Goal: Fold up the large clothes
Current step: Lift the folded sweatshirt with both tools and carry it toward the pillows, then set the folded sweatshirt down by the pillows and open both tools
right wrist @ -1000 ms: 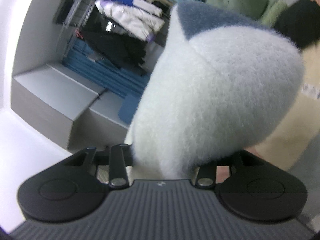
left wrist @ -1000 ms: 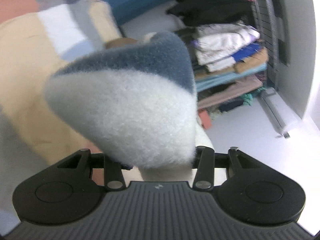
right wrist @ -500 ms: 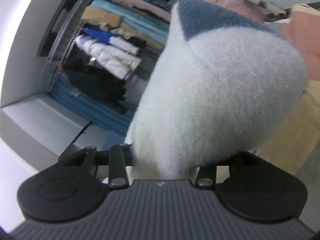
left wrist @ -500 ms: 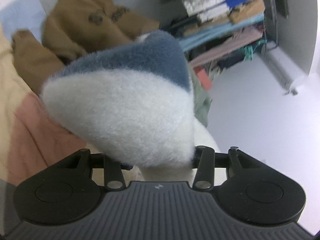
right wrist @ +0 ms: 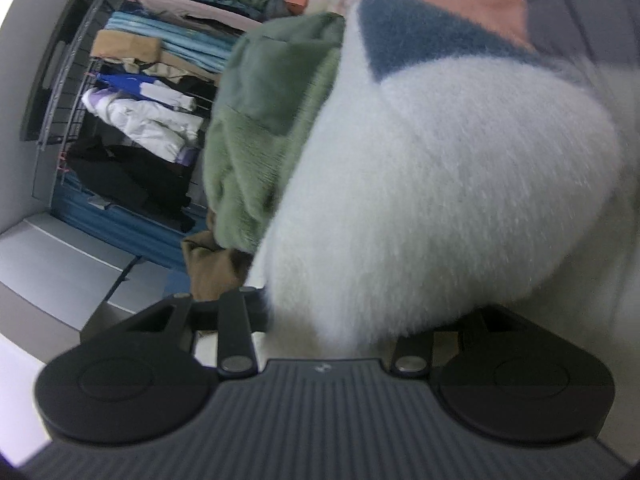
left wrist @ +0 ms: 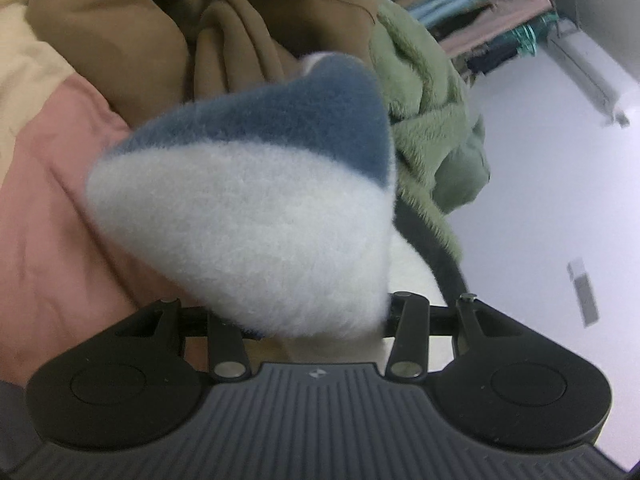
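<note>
A fluffy white fleece garment with a blue patch (left wrist: pixel 248 216) bulges over my left gripper (left wrist: pixel 296 248) and hides its fingers; the gripper is shut on it. The same white and blue fleece (right wrist: pixel 440 168) covers my right gripper (right wrist: pixel 360 240), which is also shut on it with its fingers hidden. Both grippers point somewhat downward over a bed with a pink and cream cover (left wrist: pixel 52 216).
A crumpled brown hoodie (left wrist: pixel 168 28) and a green fleece garment (left wrist: pixel 428 112) lie on the bed just beyond the held fleece. A wire rack of folded clothes (right wrist: pixel 140 80) stands behind. Pale floor (left wrist: pixel 540 200) lies past the bed edge; a grey box (right wrist: pixel 60 264) sits below the rack.
Both grippers have come down toward the bed with the fleece still in their grip. The brown hoodie and green garment now loom much closer, and the rack has slid up and away.
</note>
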Demonstrator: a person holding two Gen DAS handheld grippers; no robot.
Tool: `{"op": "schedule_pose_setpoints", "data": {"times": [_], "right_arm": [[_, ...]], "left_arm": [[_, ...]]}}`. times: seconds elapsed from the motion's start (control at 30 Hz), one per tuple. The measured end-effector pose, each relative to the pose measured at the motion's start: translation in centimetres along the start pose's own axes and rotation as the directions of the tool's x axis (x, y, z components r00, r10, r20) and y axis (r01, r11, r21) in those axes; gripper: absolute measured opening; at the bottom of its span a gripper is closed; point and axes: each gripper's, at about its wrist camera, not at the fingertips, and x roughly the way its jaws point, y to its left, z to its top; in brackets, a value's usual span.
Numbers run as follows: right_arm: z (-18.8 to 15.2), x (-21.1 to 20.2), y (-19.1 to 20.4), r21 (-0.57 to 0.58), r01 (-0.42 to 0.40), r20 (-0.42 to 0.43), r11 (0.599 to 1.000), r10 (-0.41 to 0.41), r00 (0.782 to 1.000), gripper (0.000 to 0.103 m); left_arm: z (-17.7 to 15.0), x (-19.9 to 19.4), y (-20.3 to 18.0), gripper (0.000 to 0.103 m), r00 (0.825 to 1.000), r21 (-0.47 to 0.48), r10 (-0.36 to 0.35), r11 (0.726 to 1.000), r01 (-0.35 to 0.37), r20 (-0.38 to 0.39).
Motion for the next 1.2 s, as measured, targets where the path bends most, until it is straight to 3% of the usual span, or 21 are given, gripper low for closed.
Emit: {"op": "schedule_pose_setpoints", "data": {"times": [0.3, 0.4, 0.47, 0.5, 0.53, 0.67, 0.73, 0.9, 1.0, 1.1, 1.2], "right_arm": [[-1.0, 0.0, -1.5, 0.04, -0.052, 0.036, 0.998, 0.05, 0.998, 0.048], [-1.4, -0.6, -1.9, 0.045, -0.042, 0.037, 0.998, 0.04, 0.998, 0.051], [-1.5, -0.7, -1.6, 0.053, -0.022, 0.037, 0.998, 0.02, 0.999, 0.056], [-1.6, -0.9, -1.6, 0.056, -0.006, 0.037, 0.998, 0.004, 0.999, 0.063], [-1.7, -1.1, -1.6, 0.061, 0.011, 0.036, 0.998, -0.013, 0.999, 0.067], [-2.3, -3.1, -1.2, 0.073, 0.057, 0.025, 0.996, -0.059, 0.998, 0.069], [-2.3, -4.7, -0.4, 0.053, 0.108, 0.032, 0.993, -0.11, 0.993, 0.069], [-2.6, -9.2, 2.3, 0.002, 0.137, 0.084, 0.991, -0.137, 0.987, 0.069], [-2.8, -11.7, 6.0, -0.086, 0.136, 0.107, 0.987, -0.126, 0.986, 0.069], [-3.1, -14.4, 10.3, -0.176, 0.094, 0.14, 0.98, -0.069, 0.988, 0.069], [-4.0, -16.8, 14.7, -0.278, 0.073, 0.155, 0.958, -0.03, 0.987, 0.069]], "left_arm": [[-0.3, 0.3, -0.1, 0.051, 1.0, 0.029, -0.002, 1.0, 0.002, 0.011], [-0.4, 0.0, 0.1, 0.062, 1.0, 0.005, 0.002, 1.0, -0.002, -0.003], [-1.2, -0.8, 0.2, 0.079, 1.0, 0.002, 0.017, 1.0, -0.017, -0.007], [-1.5, -1.1, 0.1, 0.082, 1.0, 0.017, 0.027, 0.999, -0.027, -0.003], [-1.9, -1.5, 0.0, 0.085, 0.999, 0.042, 0.039, 0.998, -0.039, 0.004], [-3.0, -3.9, -1.2, 0.085, 0.995, 0.152, 0.098, 0.983, -0.102, 0.035], [-3.2, -5.5, -2.3, 0.085, 0.99, 0.21, 0.131, 0.968, -0.138, 0.047], [-3.6, -10.5, -6.8, 0.085, 0.98, 0.361, 0.15, 0.914, -0.187, 0.128], [-3.9, -14.1, -10.0, 0.085, 0.983, 0.438, 0.078, 0.887, -0.145, 0.166], [-4.5, -17.8, -13.3, 0.085, 0.975, 0.518, 0.056, 0.84, -0.164, 0.217], [-5.2, -21.4, -15.7, 0.085, 0.972, 0.567, 0.018, 0.809, -0.153, 0.236]]}}
